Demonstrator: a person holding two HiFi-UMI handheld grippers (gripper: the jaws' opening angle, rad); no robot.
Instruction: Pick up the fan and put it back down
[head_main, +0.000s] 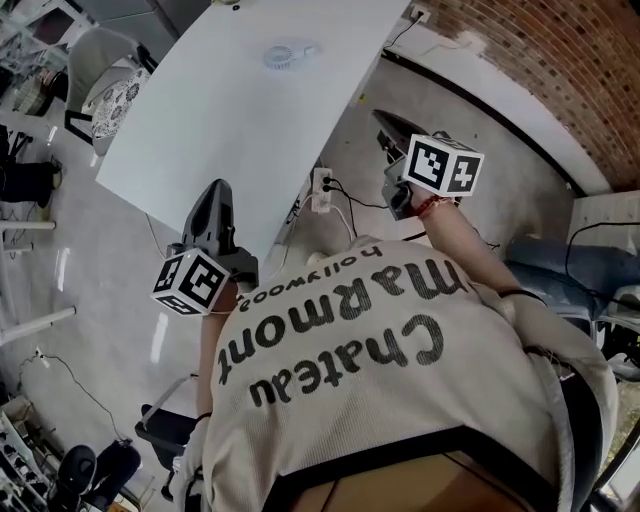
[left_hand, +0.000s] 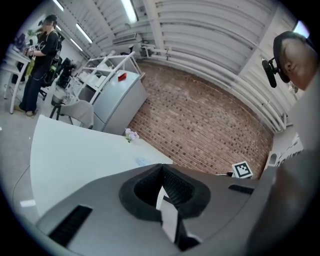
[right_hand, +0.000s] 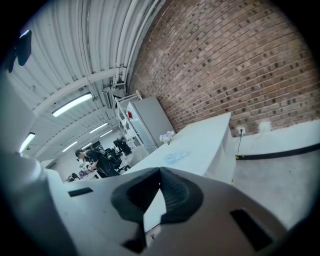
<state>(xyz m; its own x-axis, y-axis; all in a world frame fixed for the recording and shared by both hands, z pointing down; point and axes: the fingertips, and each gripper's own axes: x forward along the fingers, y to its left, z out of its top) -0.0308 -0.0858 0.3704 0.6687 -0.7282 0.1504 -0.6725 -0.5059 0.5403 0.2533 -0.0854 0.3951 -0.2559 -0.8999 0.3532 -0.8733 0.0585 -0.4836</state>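
A small pale-blue fan (head_main: 289, 53) lies flat near the far end of the long white table (head_main: 230, 130). It shows as a faint shape in the left gripper view (left_hand: 141, 161) and in the right gripper view (right_hand: 176, 157). My left gripper (head_main: 218, 190) hovers over the table's near edge, well short of the fan, its jaws shut with nothing between them (left_hand: 161, 168). My right gripper (head_main: 381, 119) is off the table's right side, over the floor. Its jaws are also shut and hold nothing (right_hand: 160, 170).
A white power strip (head_main: 322, 190) with black cables hangs at the table's near right side. A padded chair (head_main: 110, 95) stands left of the table. A brick wall (head_main: 560, 70) runs along the right. A small flower bunch (left_hand: 131, 134) sits at the table's far end.
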